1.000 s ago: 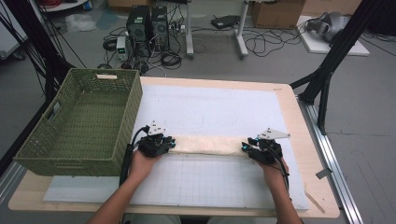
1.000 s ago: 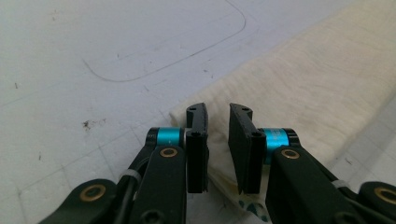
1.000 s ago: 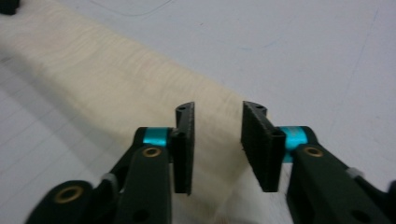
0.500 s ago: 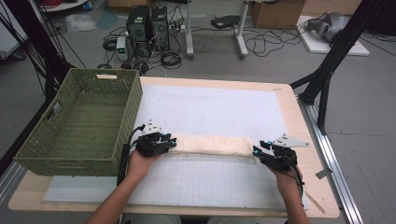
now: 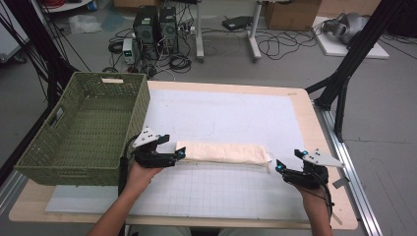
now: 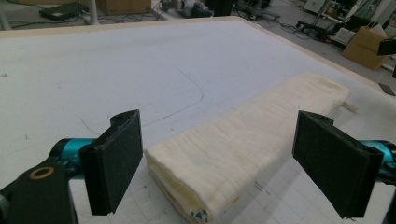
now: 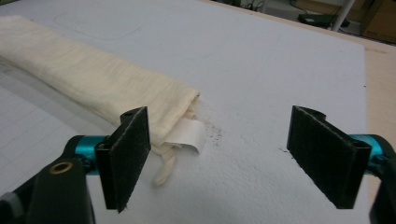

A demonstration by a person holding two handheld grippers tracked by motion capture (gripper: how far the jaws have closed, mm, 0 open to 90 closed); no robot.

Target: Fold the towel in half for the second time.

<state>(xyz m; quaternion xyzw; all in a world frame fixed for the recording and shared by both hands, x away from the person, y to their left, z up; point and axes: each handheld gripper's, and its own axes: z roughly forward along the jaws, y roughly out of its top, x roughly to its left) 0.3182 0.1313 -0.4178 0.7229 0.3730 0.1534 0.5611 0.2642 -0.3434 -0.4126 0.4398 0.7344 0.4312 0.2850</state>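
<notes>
A cream cloth [image 5: 223, 153], folded into a long narrow strip, lies across the white mat [image 5: 231, 118]. My left gripper [image 5: 180, 156] stands open at the cloth's left end; in the left gripper view that end of the cloth [image 6: 233, 154] lies between the spread jaws, untouched. My right gripper [image 5: 279, 167] is open just right of the cloth's right end, apart from it. In the right gripper view the cloth [image 7: 84, 81] ends beside the left pad [image 7: 128, 156], with a white label [image 7: 187, 135] sticking out.
A green woven basket [image 5: 83, 130] stands at the table's left, close to my left hand. The wooden table edge [image 5: 314, 123] runs along the right. Cables, computer cases and a black stand are on the floor behind.
My right gripper has let go of the cloth's right end and drawn back to the right and toward me. The left gripper has opened at the left end. The cloth lies flat.
</notes>
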